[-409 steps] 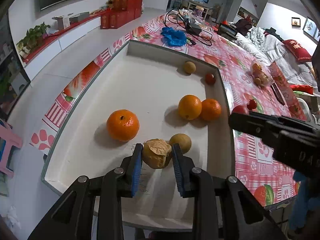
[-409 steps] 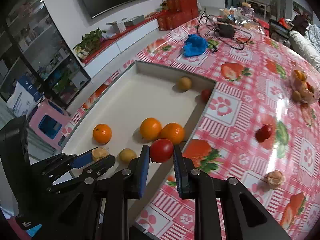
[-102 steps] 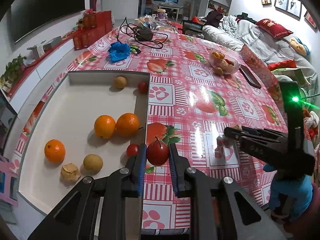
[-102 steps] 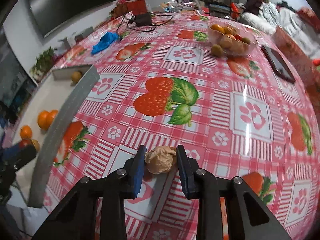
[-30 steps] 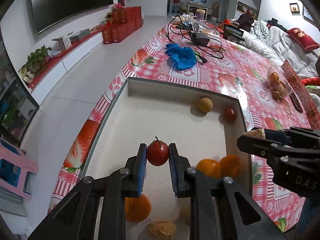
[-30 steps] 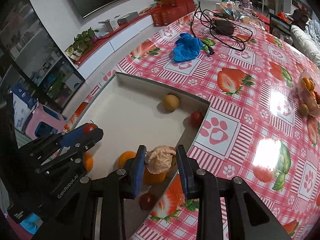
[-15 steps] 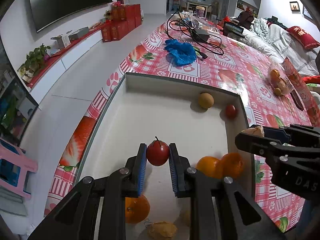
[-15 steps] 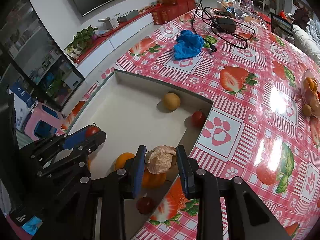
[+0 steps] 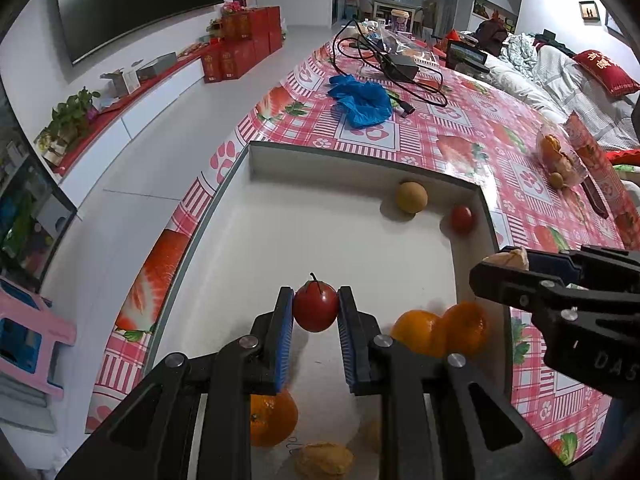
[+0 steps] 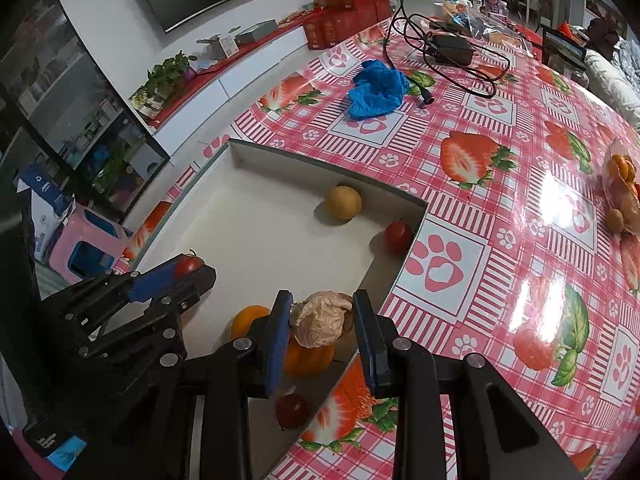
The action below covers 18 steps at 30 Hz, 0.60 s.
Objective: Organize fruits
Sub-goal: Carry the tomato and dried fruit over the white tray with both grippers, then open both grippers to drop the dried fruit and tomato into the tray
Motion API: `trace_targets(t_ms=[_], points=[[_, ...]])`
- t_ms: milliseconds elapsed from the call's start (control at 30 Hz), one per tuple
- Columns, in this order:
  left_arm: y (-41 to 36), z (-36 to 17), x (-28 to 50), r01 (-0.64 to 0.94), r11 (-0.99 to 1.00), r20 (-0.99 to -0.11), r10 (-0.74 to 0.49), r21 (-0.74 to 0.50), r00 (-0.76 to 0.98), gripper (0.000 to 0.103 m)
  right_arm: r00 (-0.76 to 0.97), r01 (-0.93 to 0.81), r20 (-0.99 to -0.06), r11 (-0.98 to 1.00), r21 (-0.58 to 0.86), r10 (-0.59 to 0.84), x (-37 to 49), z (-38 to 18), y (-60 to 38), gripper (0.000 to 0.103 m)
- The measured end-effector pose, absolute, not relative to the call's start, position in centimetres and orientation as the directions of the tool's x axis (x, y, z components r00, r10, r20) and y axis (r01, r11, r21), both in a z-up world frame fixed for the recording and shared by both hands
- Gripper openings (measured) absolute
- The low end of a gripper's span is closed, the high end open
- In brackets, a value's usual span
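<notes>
Your left gripper point(image 9: 316, 312) is clamped on a red apple point(image 9: 315, 306), its blue pads point(image 9: 285, 332) pressing both sides, stem up. You hold it above the white tray point(image 9: 352, 156), over the tray's middle. Your right gripper point(image 10: 322, 320) is closed on a crumpled tan fruit point(image 10: 320, 319) that looks wrinkled or paper-wrapped; which it is cannot be told. That one hangs over the tray's right wall, near the corner closest to you.

Inside the tray, a yellow-brown round fruit point(image 9: 411, 197) lies by the far wall, and a small red fruit point(image 9: 462, 219) sits just beside it, against the right wall in the far corner. Two oranges point(image 9: 440, 330) touch each other along the right wall, nearer to you. Another orange point(image 9: 274, 420) lies at the tray's near end, partly hidden under your left gripper, and a wrinkled tan fruit point(image 9: 325, 458) lies just beside it. From the right wrist view, a dark red fruit point(image 10: 293, 410) sits at the tray's near right corner.

Beyond the tray's far wall, on the strawberry tablecloth point(image 10: 500, 208), a blue crumpled cloth point(image 10: 378, 88) lies beside black cables and an adapter point(image 10: 448, 50). Well off to the tray's right, a clear bowl of fruit point(image 9: 560, 158) stands on the cloth.
</notes>
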<state>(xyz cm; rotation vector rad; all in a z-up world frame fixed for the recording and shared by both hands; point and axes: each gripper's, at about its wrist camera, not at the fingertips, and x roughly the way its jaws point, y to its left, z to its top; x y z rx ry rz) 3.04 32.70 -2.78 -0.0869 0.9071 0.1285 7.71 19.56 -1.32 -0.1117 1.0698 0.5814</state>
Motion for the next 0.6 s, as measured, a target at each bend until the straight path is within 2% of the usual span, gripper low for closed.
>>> trace_targets(t_ms=[500, 533, 600], points=[[33.1, -3.6, 3.4, -0.155, 0.988, -0.809, 0.083, -0.011, 0.582, 0.024, 0.334, -0.511, -0.859, 0.841, 0.179, 0.387, 7.9, -2.0, 20.8, 0.032], [33.1, -3.6, 3.5, -0.158, 0.987, -0.811, 0.087, -0.007, 0.579, 0.027, 0.330, -0.512, -0.862, 0.840, 0.179, 0.385, 8.1, -2.1, 20.8, 0.032], [33.2, -3.7, 3.4, -0.163, 0.987, -0.812, 0.093, -0.002, 0.576, 0.041, 0.317, -0.513, -0.867, 0.839, 0.184, 0.384, 8.1, -2.4, 21.1, 0.033]])
